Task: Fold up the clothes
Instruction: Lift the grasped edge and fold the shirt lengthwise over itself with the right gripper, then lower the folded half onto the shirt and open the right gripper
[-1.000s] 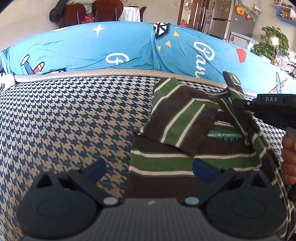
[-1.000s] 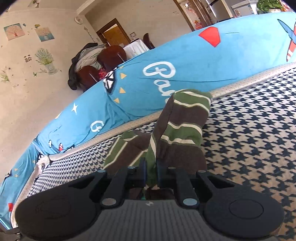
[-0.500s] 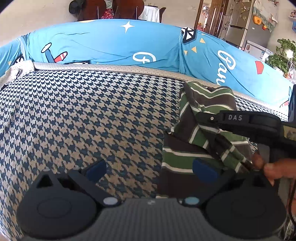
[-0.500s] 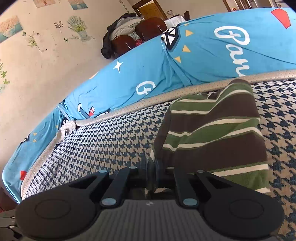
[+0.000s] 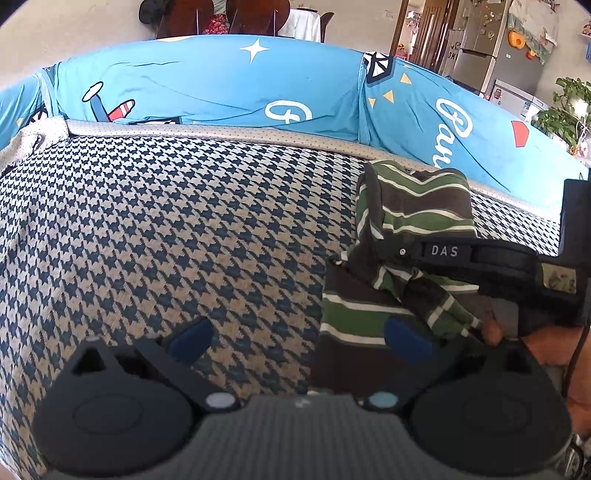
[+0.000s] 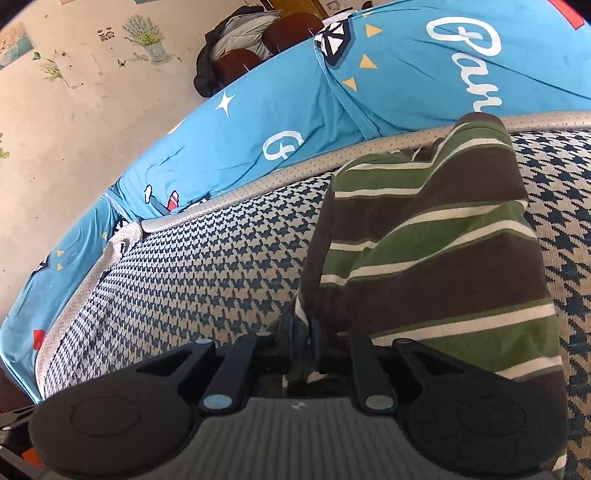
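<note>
Right wrist: striped shirt (image 6: 436,258) folded, rumpled.

Houndstooth sofa seat (image 5: 184,221) spreads ahead of the gripper; blue printed cushions (image 5: 221,92) line its far edge. Beyond them: dark wooden chairs (image 5: 221,18), fridge (image 5: 491,48) far right, potted plant (image 5: 565,110) at the right margin, flower decals on wall (image 6: 147,37).
</note>
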A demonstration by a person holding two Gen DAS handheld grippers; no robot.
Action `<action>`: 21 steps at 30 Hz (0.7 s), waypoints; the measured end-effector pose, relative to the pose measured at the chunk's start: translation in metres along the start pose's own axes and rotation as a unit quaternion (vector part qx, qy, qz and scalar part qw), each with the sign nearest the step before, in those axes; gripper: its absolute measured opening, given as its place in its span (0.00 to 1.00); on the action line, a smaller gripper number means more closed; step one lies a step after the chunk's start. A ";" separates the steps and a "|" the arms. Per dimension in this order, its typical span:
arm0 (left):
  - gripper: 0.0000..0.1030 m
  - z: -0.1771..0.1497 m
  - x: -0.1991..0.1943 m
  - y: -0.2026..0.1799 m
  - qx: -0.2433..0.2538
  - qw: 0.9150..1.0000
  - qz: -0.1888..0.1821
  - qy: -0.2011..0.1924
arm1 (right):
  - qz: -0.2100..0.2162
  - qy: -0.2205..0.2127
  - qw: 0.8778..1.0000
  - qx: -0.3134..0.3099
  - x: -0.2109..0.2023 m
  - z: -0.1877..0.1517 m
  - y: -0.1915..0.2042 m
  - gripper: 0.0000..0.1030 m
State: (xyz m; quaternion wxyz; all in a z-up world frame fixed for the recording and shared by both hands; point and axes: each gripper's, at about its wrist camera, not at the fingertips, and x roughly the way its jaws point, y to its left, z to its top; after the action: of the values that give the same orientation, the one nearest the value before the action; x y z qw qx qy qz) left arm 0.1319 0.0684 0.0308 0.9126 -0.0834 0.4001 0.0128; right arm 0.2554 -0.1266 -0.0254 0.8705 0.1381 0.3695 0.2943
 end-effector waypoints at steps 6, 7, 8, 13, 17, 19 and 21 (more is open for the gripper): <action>1.00 0.001 0.004 0.003 -0.008 1.000 0.003 0.006 | 0.010 -0.009 1.000 -0.004 -0.019 0.006 0.004 0.26; 1.00 0.001 0.004 0.003 -0.007 1.000 0.004 0.007 | 0.011 -0.011 1.000 -0.003 -0.023 0.007 0.004 0.26; 1.00 0.001 0.005 0.002 -0.006 1.000 0.003 0.008 | 0.011 -0.013 1.000 -0.002 -0.027 0.008 0.004 0.26; 1.00 -0.001 0.005 -0.001 0.005 1.000 0.006 0.008 | 0.004 -0.022 1.000 0.006 -0.050 0.007 0.001 0.26; 1.00 -0.003 0.007 -0.005 0.013 1.000 0.004 0.013 | -0.013 -0.019 1.000 0.012 -0.065 0.000 -0.002 0.26; 1.00 -0.005 0.008 -0.007 0.020 1.000 0.004 0.016 | -0.024 -0.017 0.999 0.012 -0.072 -0.006 -0.003 0.27; 1.00 -0.006 0.009 -0.010 0.028 0.999 0.005 0.017 | -0.034 -0.013 0.999 0.012 -0.078 -0.011 -0.005 0.27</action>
State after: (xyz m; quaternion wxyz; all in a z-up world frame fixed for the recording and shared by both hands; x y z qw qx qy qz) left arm 0.1340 0.0573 0.0216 0.9074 -0.0560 0.4165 0.0043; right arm 0.2060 -0.1781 0.0088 0.8831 0.1401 0.3658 0.2582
